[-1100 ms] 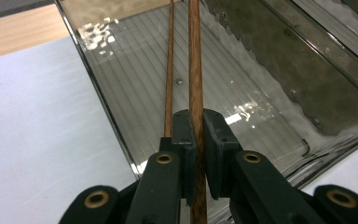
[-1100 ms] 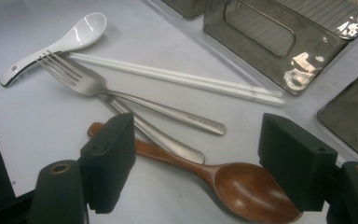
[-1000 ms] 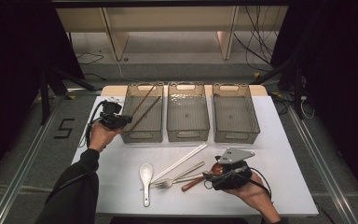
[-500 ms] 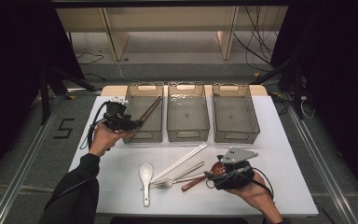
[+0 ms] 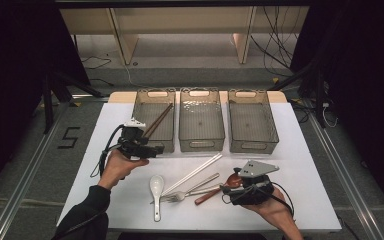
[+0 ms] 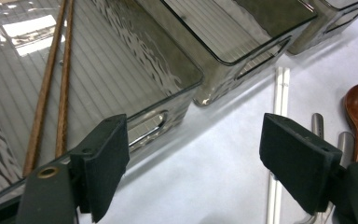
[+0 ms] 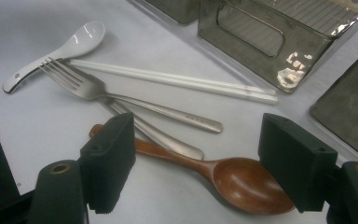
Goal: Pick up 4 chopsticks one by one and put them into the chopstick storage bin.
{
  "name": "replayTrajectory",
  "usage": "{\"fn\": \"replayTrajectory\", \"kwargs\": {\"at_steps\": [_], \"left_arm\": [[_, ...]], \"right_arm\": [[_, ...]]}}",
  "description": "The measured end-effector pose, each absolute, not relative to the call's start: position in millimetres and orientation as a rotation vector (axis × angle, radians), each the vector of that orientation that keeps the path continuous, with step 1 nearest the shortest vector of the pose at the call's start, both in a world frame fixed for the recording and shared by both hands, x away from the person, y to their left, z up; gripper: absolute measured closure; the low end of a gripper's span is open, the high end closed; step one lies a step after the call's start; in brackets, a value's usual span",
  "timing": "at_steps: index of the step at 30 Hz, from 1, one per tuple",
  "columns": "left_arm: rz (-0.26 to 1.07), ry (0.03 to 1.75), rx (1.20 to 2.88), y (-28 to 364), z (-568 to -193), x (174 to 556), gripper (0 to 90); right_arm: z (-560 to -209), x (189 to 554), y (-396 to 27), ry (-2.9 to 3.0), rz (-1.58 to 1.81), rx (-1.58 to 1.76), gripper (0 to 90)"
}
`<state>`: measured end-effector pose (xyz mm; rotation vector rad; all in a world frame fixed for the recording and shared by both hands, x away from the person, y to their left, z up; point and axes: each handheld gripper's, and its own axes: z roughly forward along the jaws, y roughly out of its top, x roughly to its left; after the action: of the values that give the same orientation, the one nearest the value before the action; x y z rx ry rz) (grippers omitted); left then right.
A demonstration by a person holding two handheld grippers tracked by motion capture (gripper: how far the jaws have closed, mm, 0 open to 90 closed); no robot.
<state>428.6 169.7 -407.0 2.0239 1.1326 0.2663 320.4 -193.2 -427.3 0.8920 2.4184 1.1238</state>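
My left gripper (image 5: pixel 153 149) hovers at the near left corner of the left bin (image 5: pixel 152 97). Its jaws have just been opening and stand open with nothing between them (image 6: pixel 193 158). A pair of brown chopsticks (image 5: pixel 157 120) lies in that bin, slanted against its near wall (image 6: pixel 51 88). My right gripper (image 5: pixel 225 189) is low over the table near the front edge, open (image 7: pixel 198 158). A brown wooden spoon (image 7: pixel 242 179) lies on the table between its jaws, and the pads do not press on it.
White chopsticks (image 5: pixel 192 173), a metal fork (image 5: pixel 180 196), another metal utensil (image 5: pixel 202 182) and a white ceramic spoon (image 5: pixel 156 190) lie on the white table between the two hands. The middle bin (image 5: pixel 201 142) and the right bin (image 5: pixel 252 145) stand beside the left one.
The left gripper let go of the brown chopsticks, which now lie in the left bin. It opened and drew back toward the near side and right. The right hand kept still.
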Motion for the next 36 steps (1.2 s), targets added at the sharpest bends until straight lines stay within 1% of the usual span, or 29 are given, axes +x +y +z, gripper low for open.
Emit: {"fn": "replayTrajectory", "kwargs": {"at_steps": [6, 11, 27, 36], "left_arm": [[0.253, 1.125, 2.050, 162.7, -416.8, 423.4, 23.1], [0.248, 1.115, 2.082, 149.7, -423.3, 419.3, 22.9], [0.242, 1.066, 2.150, 126.3, -424.1, 409.6, 20.9], [0.218, 1.066, 2.224, 111.5, -434.8, 409.3, 20.1]], "right_arm": [[-429.8, 318.5, -192.9, 2.406, 1.140, 0.897, 28.4], [-431.3, 318.2, -192.7, 2.411, 1.138, 0.893, 28.4], [-432.2, 317.2, -192.8, 2.413, 1.135, 0.897, 28.4], [-432.7, 317.2, -192.5, 2.419, 1.133, 0.894, 28.4]]}}
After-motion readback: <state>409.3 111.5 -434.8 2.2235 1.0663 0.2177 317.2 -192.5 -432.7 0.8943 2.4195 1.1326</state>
